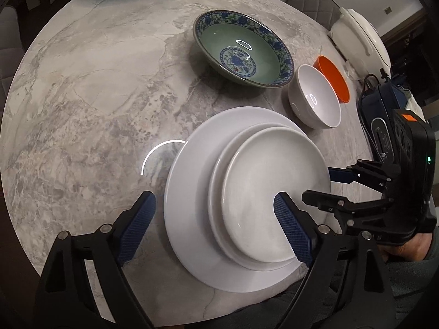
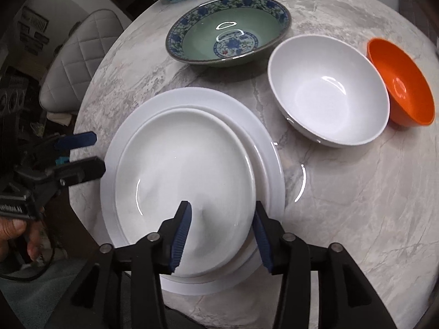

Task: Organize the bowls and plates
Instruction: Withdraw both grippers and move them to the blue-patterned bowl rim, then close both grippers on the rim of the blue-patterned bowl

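Left wrist: the left gripper [image 1: 214, 219], fingers spread, straddles the stacked white plates [image 1: 247, 192] on the table [image 1: 82, 96].

Right wrist: the right gripper [image 2: 222, 235], also spread, hovers empty; bowls likely nest next, white bowl [image 2: 329, 93] gripped by its rim.

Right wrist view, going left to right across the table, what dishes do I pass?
Stack of white plates → patterned green bowl → white bowl → orange bowl.
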A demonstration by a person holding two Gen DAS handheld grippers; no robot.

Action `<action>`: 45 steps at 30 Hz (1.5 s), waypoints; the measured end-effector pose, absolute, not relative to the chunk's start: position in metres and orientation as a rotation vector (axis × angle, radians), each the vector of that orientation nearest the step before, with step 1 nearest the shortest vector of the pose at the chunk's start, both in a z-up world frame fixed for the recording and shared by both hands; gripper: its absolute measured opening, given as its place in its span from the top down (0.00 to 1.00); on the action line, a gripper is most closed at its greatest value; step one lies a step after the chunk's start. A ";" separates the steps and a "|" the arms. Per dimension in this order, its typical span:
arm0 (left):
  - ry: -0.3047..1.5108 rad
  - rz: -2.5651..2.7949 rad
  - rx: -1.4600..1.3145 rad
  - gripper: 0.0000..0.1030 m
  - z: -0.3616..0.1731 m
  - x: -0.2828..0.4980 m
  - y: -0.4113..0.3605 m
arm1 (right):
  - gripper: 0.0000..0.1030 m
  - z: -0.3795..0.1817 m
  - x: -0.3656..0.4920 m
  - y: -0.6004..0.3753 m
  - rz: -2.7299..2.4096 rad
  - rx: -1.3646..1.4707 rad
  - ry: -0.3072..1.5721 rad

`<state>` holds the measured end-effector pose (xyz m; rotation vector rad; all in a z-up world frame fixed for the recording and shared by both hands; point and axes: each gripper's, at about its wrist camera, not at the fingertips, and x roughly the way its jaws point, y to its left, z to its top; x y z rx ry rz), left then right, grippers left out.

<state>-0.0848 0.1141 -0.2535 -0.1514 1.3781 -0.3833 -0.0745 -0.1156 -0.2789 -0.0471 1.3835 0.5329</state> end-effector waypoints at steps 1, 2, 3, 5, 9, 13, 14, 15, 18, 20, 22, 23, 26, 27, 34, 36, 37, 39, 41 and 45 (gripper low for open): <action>1.379 -0.376 -0.156 0.15 -0.254 -0.083 0.116 | 0.47 -0.277 -0.077 -0.110 0.533 -0.108 1.370; 1.378 -0.371 -0.165 0.15 -0.254 -0.082 0.118 | 0.43 -0.276 -0.080 -0.103 0.538 -0.168 1.353; 1.375 -0.366 -0.177 0.15 -0.254 -0.081 0.121 | 0.41 -0.275 -0.082 -0.098 0.544 -0.222 1.337; 1.372 -0.348 -0.193 0.15 -0.255 -0.078 0.123 | 0.38 -0.276 -0.087 -0.089 0.548 -0.311 1.314; 1.371 -0.320 -0.220 0.15 -0.256 -0.074 0.129 | 0.38 -0.274 -0.092 -0.081 0.542 -0.430 1.275; 1.367 -0.308 -0.234 0.15 -0.256 -0.074 0.133 | 0.34 -0.269 -0.096 -0.071 0.550 -0.523 1.229; 1.360 -0.309 -0.237 0.15 -0.254 -0.074 0.133 | 0.34 -0.267 -0.096 -0.071 0.552 -0.526 1.226; 1.351 -0.312 -0.237 0.15 -0.251 -0.074 0.132 | 0.34 -0.265 -0.096 -0.070 0.553 -0.534 1.220; 1.296 -0.336 -0.190 0.15 -0.235 -0.060 0.128 | 0.34 -0.237 -0.088 -0.073 0.575 -0.458 1.179; 1.275 -0.362 -0.195 0.15 -0.226 -0.041 0.126 | 0.30 -0.209 -0.067 -0.087 0.628 -0.300 1.153; 1.245 -0.396 -0.213 0.15 -0.220 -0.016 0.124 | 0.28 -0.188 -0.036 -0.102 0.649 -0.158 1.136; 1.240 -0.410 -0.216 0.15 -0.218 -0.001 0.123 | 0.28 -0.181 -0.016 -0.112 0.649 -0.094 1.132; 1.281 -0.418 -0.193 0.15 -0.227 0.042 0.114 | 0.30 -0.175 0.049 -0.137 0.643 0.098 1.174; 1.300 -0.424 -0.190 0.17 -0.232 0.054 0.111 | 0.32 -0.179 0.070 -0.145 0.636 0.171 1.215; 1.426 -0.405 -0.240 0.31 -0.279 0.090 0.103 | 0.51 -0.237 0.146 -0.149 0.576 0.243 1.432; 1.436 -0.414 -0.243 0.41 -0.287 0.093 0.099 | 0.51 -0.251 0.153 -0.144 0.560 0.236 1.463; 1.444 -0.414 -0.237 0.44 -0.290 0.094 0.097 | 0.51 -0.259 0.155 -0.141 0.566 0.241 1.482; 1.467 -0.414 -0.233 0.63 -0.297 0.095 0.092 | 0.55 -0.273 0.156 -0.134 0.562 0.232 1.520; 1.482 -0.412 -0.229 0.74 -0.303 0.096 0.087 | 0.66 -0.283 0.156 -0.125 0.565 0.205 1.551; 1.497 -0.420 -0.216 0.84 -0.310 0.097 0.078 | 0.88 -0.293 0.154 -0.113 0.570 0.179 1.588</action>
